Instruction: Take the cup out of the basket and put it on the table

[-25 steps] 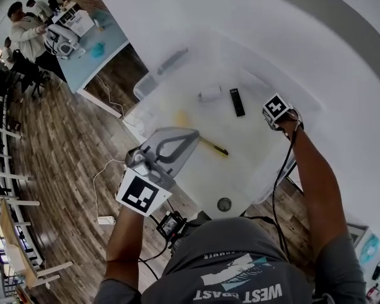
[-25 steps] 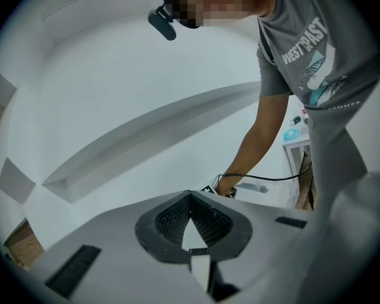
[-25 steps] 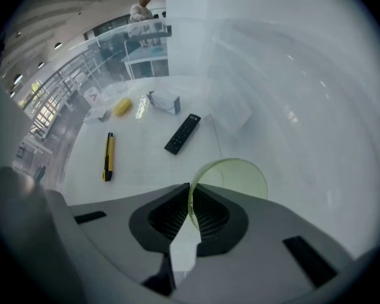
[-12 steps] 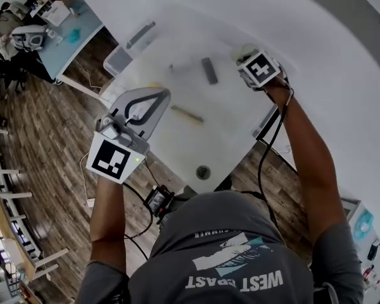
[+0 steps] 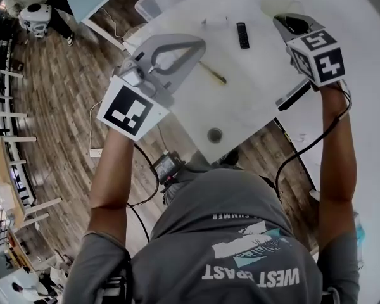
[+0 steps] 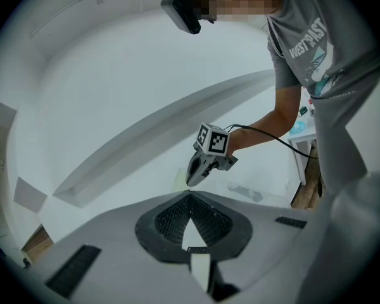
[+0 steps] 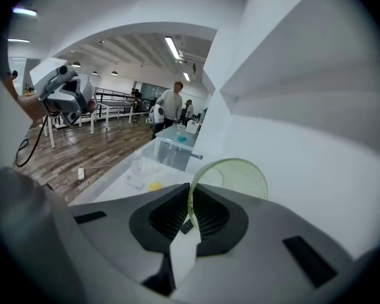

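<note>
Between your right pads: the cup [image 7: 233,177], pale green and see-through, is nipped by its thin wall and held in the air, touching nothing else.
Right gripper [image 7: 189,194]: clamped on that wall, with only the cup between its jaws.
Cup's lie: it sticks out ahead and slightly right of the jaws with its round face toward the camera, so it seems tipped rather than upright.
Table [image 5: 256,90]: bare white top lies below and left of your right gripper. Turn the cup base-down before lowering it.
Left gripper [image 5: 191,43]: tips pressed together and empty, over the table's left side, well apart from the cup.
Basket [image 5: 145,6]: only one clear corner is plain.
</note>
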The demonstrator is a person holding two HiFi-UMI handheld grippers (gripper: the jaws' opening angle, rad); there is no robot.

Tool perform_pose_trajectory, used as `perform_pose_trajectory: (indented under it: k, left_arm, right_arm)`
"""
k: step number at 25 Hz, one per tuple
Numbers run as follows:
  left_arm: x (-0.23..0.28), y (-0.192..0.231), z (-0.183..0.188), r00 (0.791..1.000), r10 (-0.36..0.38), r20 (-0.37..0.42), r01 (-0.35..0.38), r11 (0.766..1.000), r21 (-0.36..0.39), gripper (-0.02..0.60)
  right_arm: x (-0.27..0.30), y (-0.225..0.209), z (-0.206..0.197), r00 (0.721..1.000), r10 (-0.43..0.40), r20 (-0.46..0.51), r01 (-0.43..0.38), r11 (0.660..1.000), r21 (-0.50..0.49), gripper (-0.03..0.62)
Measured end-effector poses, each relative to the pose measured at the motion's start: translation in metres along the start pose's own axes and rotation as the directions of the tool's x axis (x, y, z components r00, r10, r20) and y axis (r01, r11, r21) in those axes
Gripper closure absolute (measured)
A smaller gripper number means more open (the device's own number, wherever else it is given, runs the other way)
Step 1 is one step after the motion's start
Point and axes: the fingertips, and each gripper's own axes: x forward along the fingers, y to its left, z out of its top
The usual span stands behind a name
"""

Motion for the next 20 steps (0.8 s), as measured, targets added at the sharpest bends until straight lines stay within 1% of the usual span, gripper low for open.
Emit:
perform_pose_trajectory:
  k: [5, 10, 16, 20]
  left_arm:
    - [-0.017, -0.01, 0.006, 1.0, 0.011, -0.02, -0.011, 1.0, 0.006, 0.572]
    - [-0.03, -0.01, 0.005, 1.0, 0.013, -0.025, -0.013, 1.0, 0.015, 0.572]
    - [-0.058, -0.014, -0.003, 1.0, 0.006, -0.005, -0.006, 1.0, 0.025, 0.572]
    - [-0.089, -0.014, -0.014, 1.0, -0.007, 0.003, 0.007, 1.0, 0.029, 0.572]
  right_arm:
    - [-0.032, 0.027, 0.025, 0.997, 0.012, 0.074, -0.01, 1.0, -0.03, 0.566]
    - [-0.05, 0.045, 0.046, 0.992, 0.012, 0.127, -0.006, 0.999, -0.05, 0.566]
    - [-0.07, 0.085, 0.068, 0.987, -0.004, 0.163, 0.016, 0.997, -0.075, 0.566]
    - [-0.073, 0.119, 0.084, 0.986, -0.019, 0.168, 0.032, 0.997, -0.075, 0.566]
